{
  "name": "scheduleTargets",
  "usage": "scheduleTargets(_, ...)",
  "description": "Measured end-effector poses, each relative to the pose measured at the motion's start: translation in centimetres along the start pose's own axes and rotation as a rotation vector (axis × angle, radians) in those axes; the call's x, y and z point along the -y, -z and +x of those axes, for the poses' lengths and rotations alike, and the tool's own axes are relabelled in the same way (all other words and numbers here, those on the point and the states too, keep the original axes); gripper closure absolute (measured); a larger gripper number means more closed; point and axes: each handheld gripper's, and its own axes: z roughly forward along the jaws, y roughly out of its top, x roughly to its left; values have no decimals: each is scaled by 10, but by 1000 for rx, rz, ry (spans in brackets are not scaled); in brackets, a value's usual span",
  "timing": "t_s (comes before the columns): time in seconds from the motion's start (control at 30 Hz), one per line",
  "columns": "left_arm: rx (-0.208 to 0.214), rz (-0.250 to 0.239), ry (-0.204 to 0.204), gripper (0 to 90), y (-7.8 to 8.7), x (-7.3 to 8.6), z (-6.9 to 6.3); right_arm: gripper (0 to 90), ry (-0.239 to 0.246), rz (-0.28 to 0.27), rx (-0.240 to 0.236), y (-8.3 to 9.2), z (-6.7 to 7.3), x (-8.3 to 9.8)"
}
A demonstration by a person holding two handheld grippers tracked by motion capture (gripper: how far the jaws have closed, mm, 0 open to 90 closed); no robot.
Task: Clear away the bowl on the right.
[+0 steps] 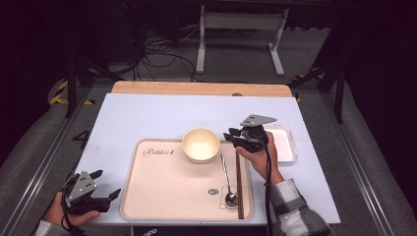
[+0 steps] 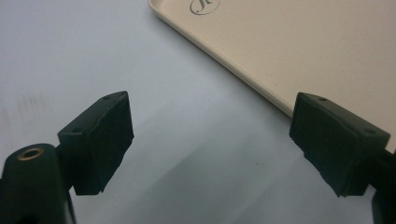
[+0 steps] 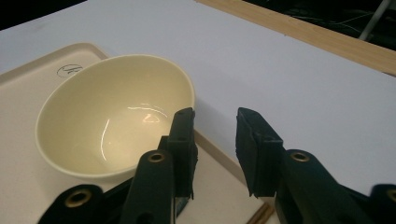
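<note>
At the left, the left tool [image 1: 105, 183] is resting near the front edge of the counter [image 1: 147, 113], just beside the tray [image 1: 162, 191]. Its jaws are standing wide apart with nothing between them, and in the left gripper view only bare counter and the tray's rim are lying beyond the pads.

Moving right, the tray is carrying a cream bowl [image 1: 200, 144] at its far edge, standing upright and looking empty. A spoon [image 1: 227, 180] is lying toward the tray's right side, its head pointing at the near edge, with a thin brown stick [image 1: 239, 184], perhaps chopsticks, lying along the right rim.

Further right, the right tool [image 1: 231, 138] is hovering just beside the bowl, its jaws partly open and gripping nothing; in the right gripper view the bowl's rim is sitting just off the left jaw. A small white dish [image 1: 285, 143] is sitting on the counter beyond the hand.

Judging by this, the bowl, spoon and stick are looking set on the tray; the white dish may be what is left.
</note>
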Motion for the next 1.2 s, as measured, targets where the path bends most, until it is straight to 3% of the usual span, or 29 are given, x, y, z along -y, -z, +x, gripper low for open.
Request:
scheduleTargets(0.9, -4, 19, -20, 143, -1, -1, -2, 509, 136, 14, 63, 64, -14, 23)
scheduleTargets(1.1, -1, 18, -23, 143, -1, -1, -2, 465, 114, 9, 88, 78, -25, 31)
scheduleTargets(1.2, -1, 20, -25, 142, -1, -1, -2, 398, 86, 19, 125, 84, -34, 36)
